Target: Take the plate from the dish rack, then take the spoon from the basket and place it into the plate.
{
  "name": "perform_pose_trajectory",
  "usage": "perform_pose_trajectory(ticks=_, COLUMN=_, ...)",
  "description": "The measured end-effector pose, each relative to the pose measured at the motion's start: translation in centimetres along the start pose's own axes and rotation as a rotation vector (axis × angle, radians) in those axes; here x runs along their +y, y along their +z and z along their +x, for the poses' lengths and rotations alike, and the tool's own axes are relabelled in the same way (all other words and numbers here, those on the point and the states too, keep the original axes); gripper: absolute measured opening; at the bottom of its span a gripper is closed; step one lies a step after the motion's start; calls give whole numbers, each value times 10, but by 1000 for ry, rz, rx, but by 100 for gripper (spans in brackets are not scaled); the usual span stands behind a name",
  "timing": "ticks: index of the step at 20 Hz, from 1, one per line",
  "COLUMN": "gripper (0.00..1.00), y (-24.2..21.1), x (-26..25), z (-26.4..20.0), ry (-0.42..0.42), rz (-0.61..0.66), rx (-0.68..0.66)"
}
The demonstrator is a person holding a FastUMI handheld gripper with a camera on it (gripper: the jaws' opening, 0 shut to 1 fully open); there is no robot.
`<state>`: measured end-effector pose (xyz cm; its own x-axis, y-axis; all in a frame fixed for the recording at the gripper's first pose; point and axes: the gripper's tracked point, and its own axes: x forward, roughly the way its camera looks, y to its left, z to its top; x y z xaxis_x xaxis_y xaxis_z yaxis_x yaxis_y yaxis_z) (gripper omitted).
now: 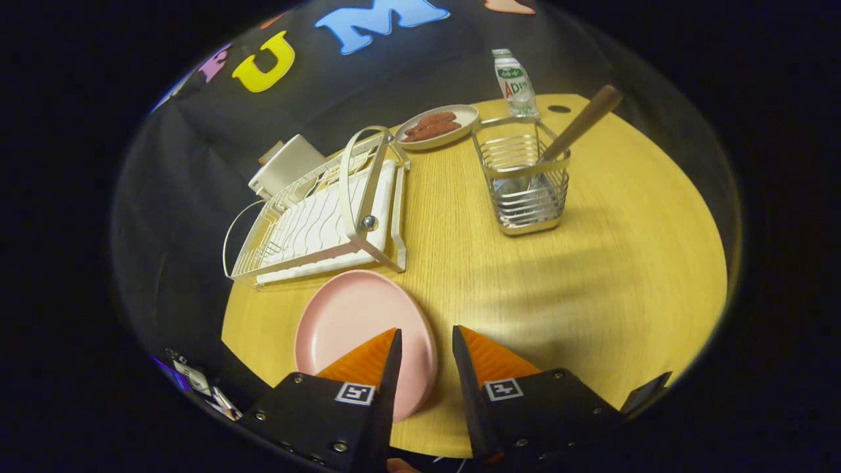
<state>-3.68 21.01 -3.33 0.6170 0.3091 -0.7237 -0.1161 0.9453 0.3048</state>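
— Where are you sitting, and what are your jaws doing?

— My gripper point(425, 336) hangs low over the near edge of the round wooden table point(624, 263), angled down and forward across the top; my two fingers stand a little apart with bare table showing in the gap, pinching nothing.

— And the plate?

— The pink plate point(358, 315) lies flat on the table, already out of the dish rack point(328, 217); my left finger point(368, 358) overlaps its near right part in my view, though I cannot tell whether it touches it; my right finger point(489, 358) is over bare wood, just beside the plate's rim.

— The rack?

— White wire, just beyond the plate and to the left, its looped handle upright; behind it a pale box-like thing point(286, 164) sits at the table's edge.

— The spoon?

— The spoon point(578, 128) is still in the wire basket point(525, 190), well beyond my right finger; its wooden handle leans out to the right over the rim, and its bowl shows faintly through the wires.

— Anything else?

— A small dish of reddish-brown pieces point(437, 126) sits beyond the rack and left of the basket; a small bottle point(514, 82) stands upright behind the basket at the far edge.
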Motion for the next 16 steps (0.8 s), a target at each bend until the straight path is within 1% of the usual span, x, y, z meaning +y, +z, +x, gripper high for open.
perform_pose_trajectory(ticks=1, gripper=48, y=13, x=-9, z=-10, ry=-47, rz=-43, rx=-59)
perform_pose_trajectory(ticks=4, gripper=48, y=52, x=-19, z=-49, ry=-99, rz=-126, rx=-239)
perform_pose_trajectory(ticks=5, gripper=48, y=62, x=-20, z=-63, ry=-100, rz=-142, rx=-290)
perform_pose_trajectory(ticks=7, gripper=48, y=82, x=-24, z=-88, ry=-111, rz=-163, rx=-381)
perform_pose_trajectory(ticks=8, gripper=48, y=93, x=-29, z=-101, ry=-131, rz=-173, rx=-431)
perform_pose_trajectory(ticks=11, gripper=47, y=124, x=-42, z=-133, ry=-152, rz=-158, rx=-611)
perform_pose_trajectory(ticks=14, gripper=48, y=150, x=-65, z=-156, ry=-191, rz=-181, rx=-777)
perform_pose_trajectory(ticks=16, gripper=47, y=153, x=-76, z=-152, ry=-195, rz=-206, rx=-802)
